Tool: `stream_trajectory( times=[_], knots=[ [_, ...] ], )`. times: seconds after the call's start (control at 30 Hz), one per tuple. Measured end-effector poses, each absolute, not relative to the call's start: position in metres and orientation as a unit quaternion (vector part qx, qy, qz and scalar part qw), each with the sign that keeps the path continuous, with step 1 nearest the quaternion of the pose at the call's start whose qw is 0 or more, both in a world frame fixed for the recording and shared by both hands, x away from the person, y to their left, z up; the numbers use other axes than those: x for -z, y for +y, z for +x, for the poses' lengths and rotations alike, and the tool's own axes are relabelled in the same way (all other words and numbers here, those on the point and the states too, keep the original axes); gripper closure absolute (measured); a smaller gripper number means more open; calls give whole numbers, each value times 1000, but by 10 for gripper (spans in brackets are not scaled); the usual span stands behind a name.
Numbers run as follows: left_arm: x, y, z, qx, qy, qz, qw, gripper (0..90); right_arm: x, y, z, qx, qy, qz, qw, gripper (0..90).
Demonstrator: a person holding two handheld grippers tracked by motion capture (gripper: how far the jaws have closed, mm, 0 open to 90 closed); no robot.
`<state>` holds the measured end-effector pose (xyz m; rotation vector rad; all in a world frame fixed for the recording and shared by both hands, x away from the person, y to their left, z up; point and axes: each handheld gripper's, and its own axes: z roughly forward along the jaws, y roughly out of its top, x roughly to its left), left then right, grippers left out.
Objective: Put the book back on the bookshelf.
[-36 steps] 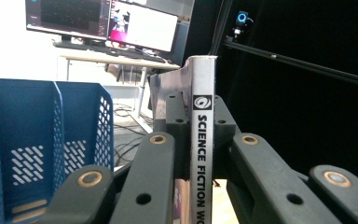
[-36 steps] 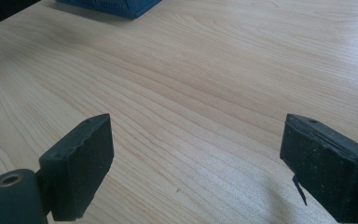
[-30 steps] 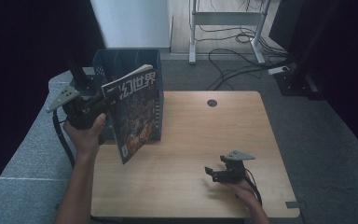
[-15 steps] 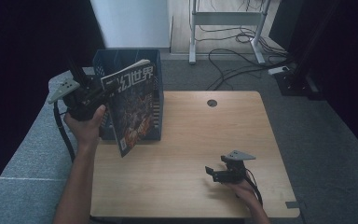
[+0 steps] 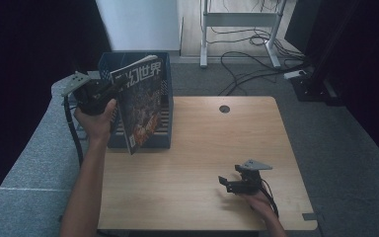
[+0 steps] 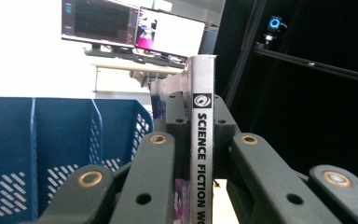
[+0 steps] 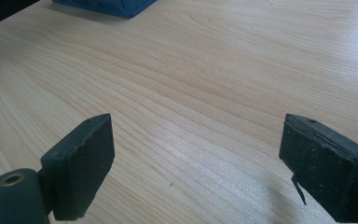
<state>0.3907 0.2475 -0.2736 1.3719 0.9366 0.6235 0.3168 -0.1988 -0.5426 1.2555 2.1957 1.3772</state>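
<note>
Behind the magazine (image 5: 140,101), much of the blue file basket (image 5: 164,123) at the table's (image 5: 197,163) far left corner is hidden. Held upright above that basket's front, the magazine shows a dark illustrated cover with large white Chinese characters and a grey spine reading "SCIENCE FICTION". The left gripper (image 5: 109,90) clamps its spine. Resting on the wood, the right gripper (image 5: 227,182) has jaws wide, holding nothing.

Grey carpet floor (image 5: 355,163), wooden table (image 5: 202,148), 2 monitors (image 6: 135,28) behind, dark curtains.
</note>
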Motion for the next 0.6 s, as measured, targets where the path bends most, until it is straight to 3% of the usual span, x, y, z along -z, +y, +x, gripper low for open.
stream_trajectory(
  times=[0.6],
  knots=[
    [290, 231, 445, -298, 437, 592, 608, 827, 541, -200, 314, -479, 755, 428, 132, 96]
  ],
)
